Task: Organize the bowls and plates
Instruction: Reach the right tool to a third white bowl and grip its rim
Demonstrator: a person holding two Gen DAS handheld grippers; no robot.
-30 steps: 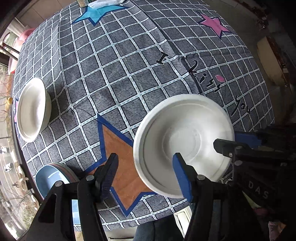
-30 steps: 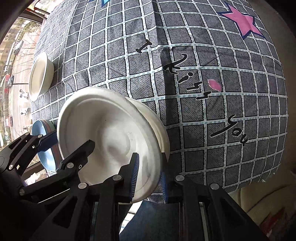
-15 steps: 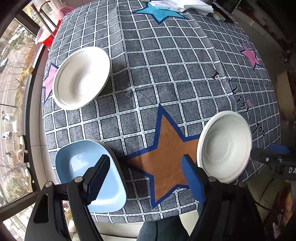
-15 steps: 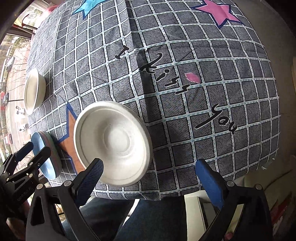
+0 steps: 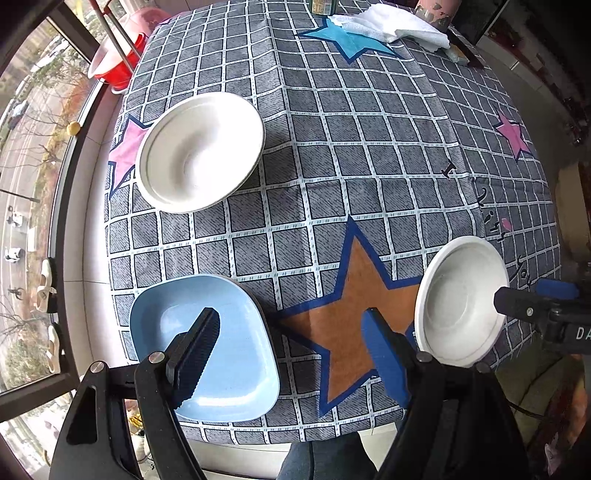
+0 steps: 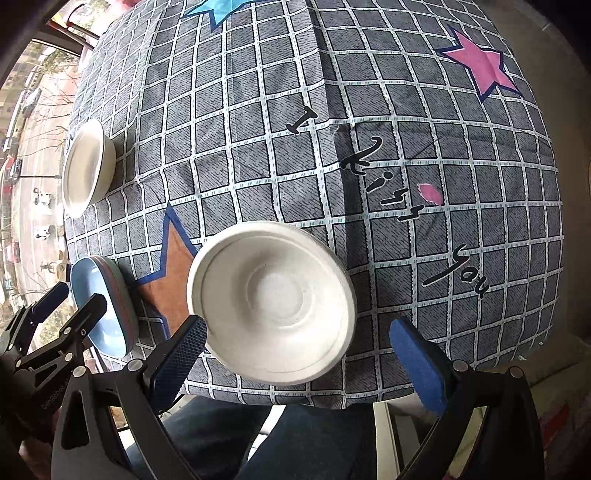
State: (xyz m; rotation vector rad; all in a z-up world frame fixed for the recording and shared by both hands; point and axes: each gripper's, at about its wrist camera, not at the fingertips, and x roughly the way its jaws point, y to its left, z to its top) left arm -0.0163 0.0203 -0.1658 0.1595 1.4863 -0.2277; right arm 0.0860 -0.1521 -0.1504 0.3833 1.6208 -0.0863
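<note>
We see a grey checked tablecloth with stars. On it sit two round white bowls, mouths up, and one blue squarish plate at seven o'clock in the left view, its long axis running corner to corner. The far bowl lies at ten o'clock, the near bowl at the cloth's front edge. A white towel lies at one o'clock. Our left tongs and right tongs both gape, released, grasping nothing.

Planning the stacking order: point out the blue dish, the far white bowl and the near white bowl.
blue dish (image 5: 207,332): left wrist view, inner floor.
far white bowl (image 5: 195,155): left wrist view, inner slope.
near white bowl (image 6: 273,295): right wrist view, centre well.
</note>
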